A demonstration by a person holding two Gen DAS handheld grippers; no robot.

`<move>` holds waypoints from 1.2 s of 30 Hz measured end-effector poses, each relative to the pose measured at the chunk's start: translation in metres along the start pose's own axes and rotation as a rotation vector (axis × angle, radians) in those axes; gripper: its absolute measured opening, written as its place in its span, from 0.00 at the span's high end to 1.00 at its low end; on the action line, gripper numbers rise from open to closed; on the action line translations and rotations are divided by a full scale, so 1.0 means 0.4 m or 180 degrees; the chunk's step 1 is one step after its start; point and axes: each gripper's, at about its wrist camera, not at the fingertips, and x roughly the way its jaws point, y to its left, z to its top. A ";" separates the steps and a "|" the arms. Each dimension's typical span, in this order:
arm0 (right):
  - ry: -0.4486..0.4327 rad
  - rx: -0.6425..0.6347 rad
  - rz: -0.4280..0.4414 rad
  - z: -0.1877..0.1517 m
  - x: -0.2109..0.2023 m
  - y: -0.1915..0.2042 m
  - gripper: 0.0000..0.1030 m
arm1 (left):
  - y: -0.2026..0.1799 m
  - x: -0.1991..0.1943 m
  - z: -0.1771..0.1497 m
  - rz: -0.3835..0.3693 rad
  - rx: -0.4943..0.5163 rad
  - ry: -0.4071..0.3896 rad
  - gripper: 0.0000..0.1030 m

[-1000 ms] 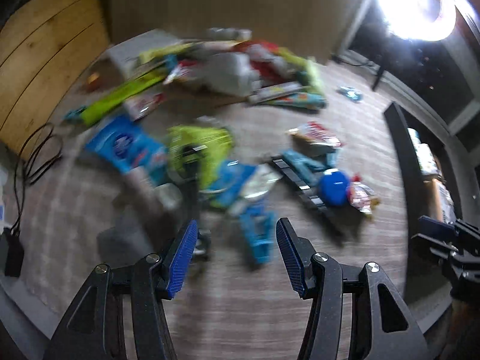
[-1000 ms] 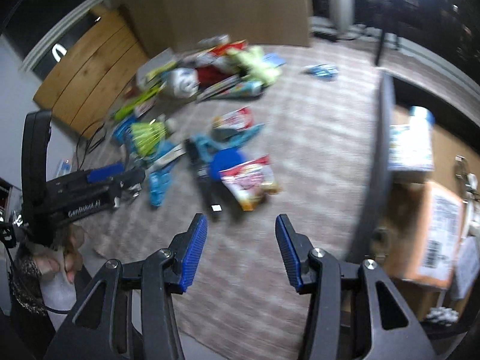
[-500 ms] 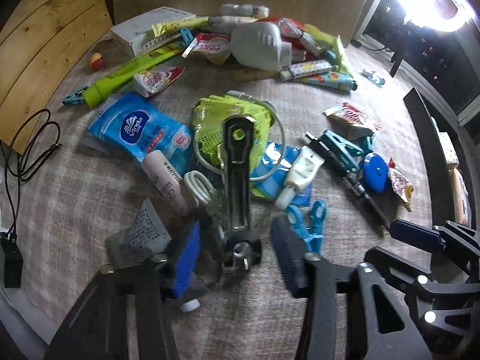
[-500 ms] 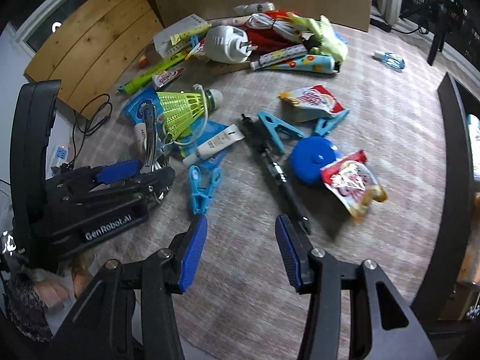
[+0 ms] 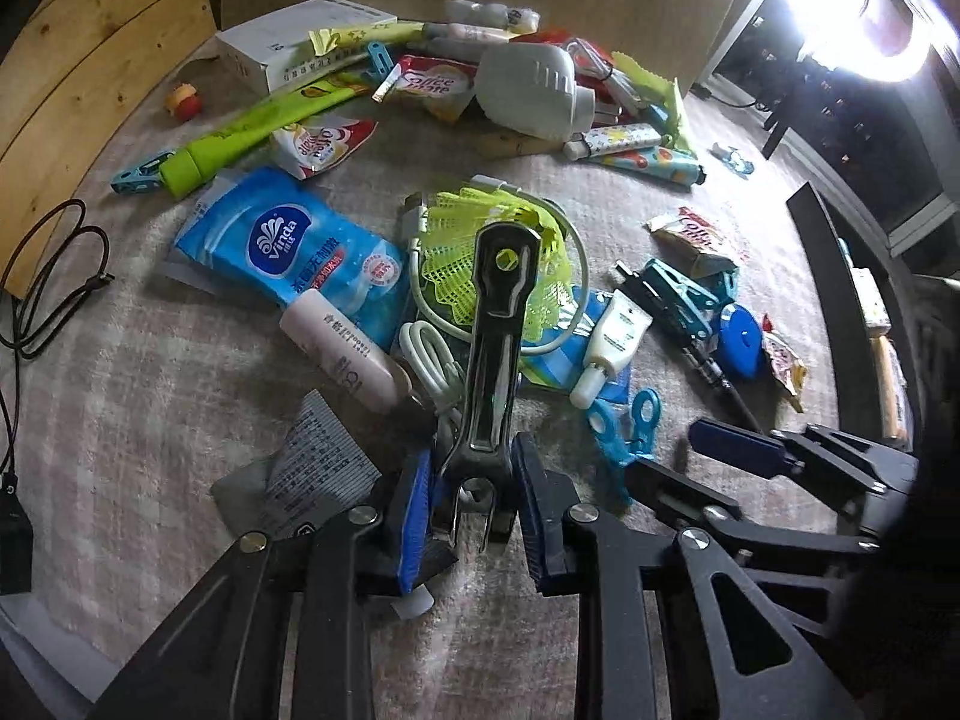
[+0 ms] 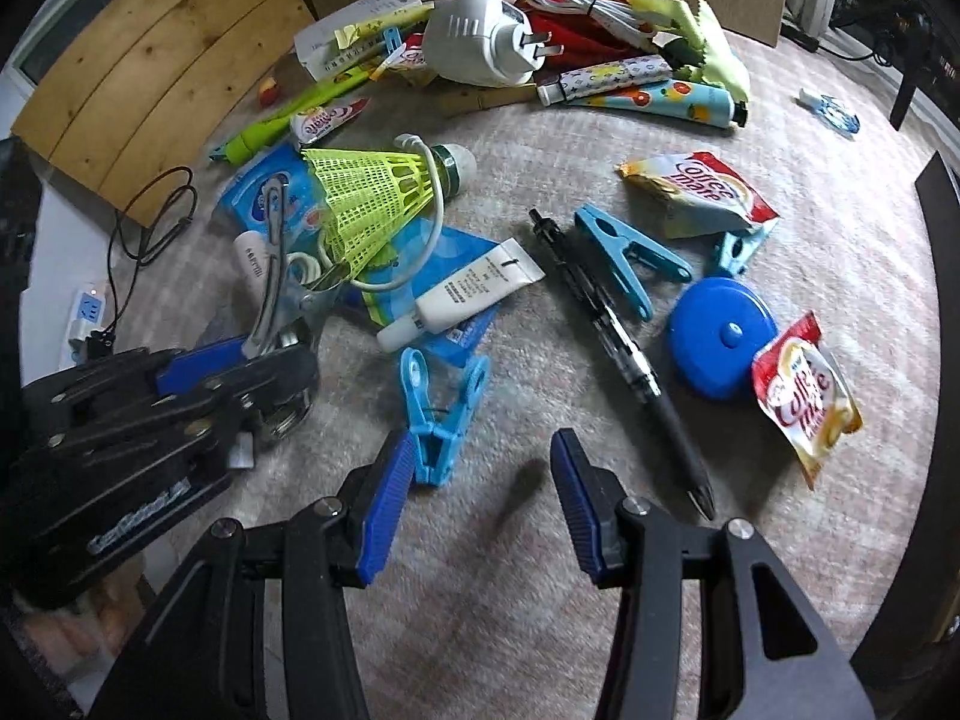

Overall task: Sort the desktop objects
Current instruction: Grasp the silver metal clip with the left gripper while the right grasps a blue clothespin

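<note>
- Grey woven mat [image 6: 480, 630] carries the clutter; my landmark is the yellow shuttlecock [image 6: 366, 192] near its middle.
- Left of the shuttlecock: my left gripper [image 5: 474, 498], jaws closing around the near end of a metal nail clipper [image 5: 495, 348]; blue pads sit at both its sides, though I cannot tell firm contact. Clipper's far end overlaps the shuttlecock.
- Just below the shuttlecock: white tube [image 6: 462, 294], then a light-blue clothes peg [image 6: 438, 414].
- My right gripper [image 6: 483, 498] hangs beside that peg, jaws wide apart, nothing between them.
- Right of the shuttlecock: black pen [image 6: 624, 348], blue round case [image 6: 723, 336], creamer sachet [image 6: 804, 390].
</note>
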 end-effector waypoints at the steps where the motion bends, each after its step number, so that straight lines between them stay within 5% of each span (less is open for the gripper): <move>1: -0.0005 0.0012 0.0027 0.000 0.002 0.000 0.55 | 0.002 -0.006 -0.001 -0.0020 -0.0002 -0.0004 0.76; 10: 0.0046 -0.0056 0.0184 -0.016 -0.009 0.017 0.88 | -0.004 -0.030 -0.025 -0.0127 -0.0003 -0.0006 0.76; 15: 0.0067 -0.0050 0.0192 -0.015 -0.011 0.010 0.86 | -0.003 -0.025 -0.044 -0.0138 0.0010 0.0022 0.76; 21: 0.0051 -0.0012 0.0147 0.002 -0.007 0.022 0.68 | 0.000 -0.045 -0.052 -0.0070 -0.0040 -0.0079 0.67; 29: 0.0066 0.0069 0.0185 0.017 0.018 0.012 0.69 | -0.023 -0.052 -0.033 0.0074 0.0118 -0.0182 0.65; 36: 0.0082 0.0050 0.0144 0.012 0.011 -0.015 0.79 | -0.063 -0.041 -0.021 0.0173 0.0325 -0.0234 0.67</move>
